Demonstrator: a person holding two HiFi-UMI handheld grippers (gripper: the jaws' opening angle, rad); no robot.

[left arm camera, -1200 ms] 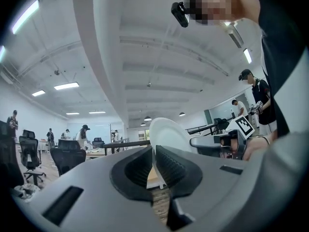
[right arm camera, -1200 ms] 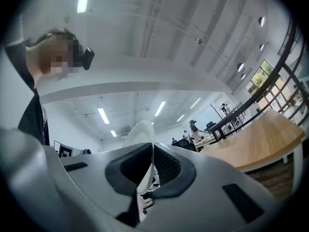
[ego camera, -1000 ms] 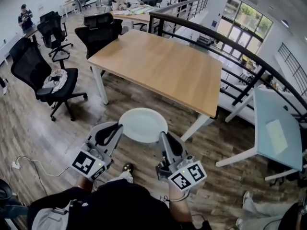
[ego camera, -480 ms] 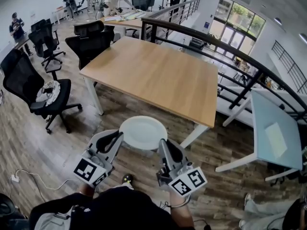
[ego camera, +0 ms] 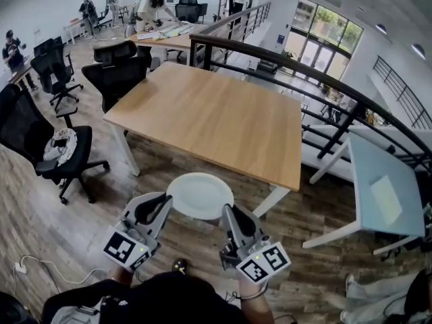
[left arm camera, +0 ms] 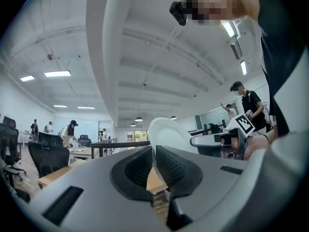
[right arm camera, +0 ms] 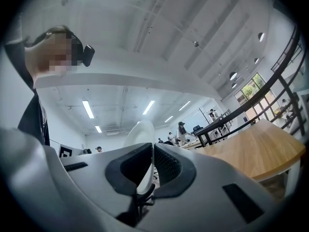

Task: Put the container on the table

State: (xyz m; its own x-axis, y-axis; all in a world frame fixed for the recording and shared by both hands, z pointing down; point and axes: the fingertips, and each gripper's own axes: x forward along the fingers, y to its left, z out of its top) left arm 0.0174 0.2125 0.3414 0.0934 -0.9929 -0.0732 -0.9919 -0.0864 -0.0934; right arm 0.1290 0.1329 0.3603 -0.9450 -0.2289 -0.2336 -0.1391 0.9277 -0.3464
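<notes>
Head view: the white container hangs over the floor, just short of the wooden table and its near edge, seemingly level. The left gripper and the right gripper each pinch its rim from opposite sides, jaws nearly together.

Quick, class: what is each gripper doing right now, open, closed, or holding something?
Left gripper: closed on the plate's left rim.
Right gripper: closed on the plate's right rim.
</notes>
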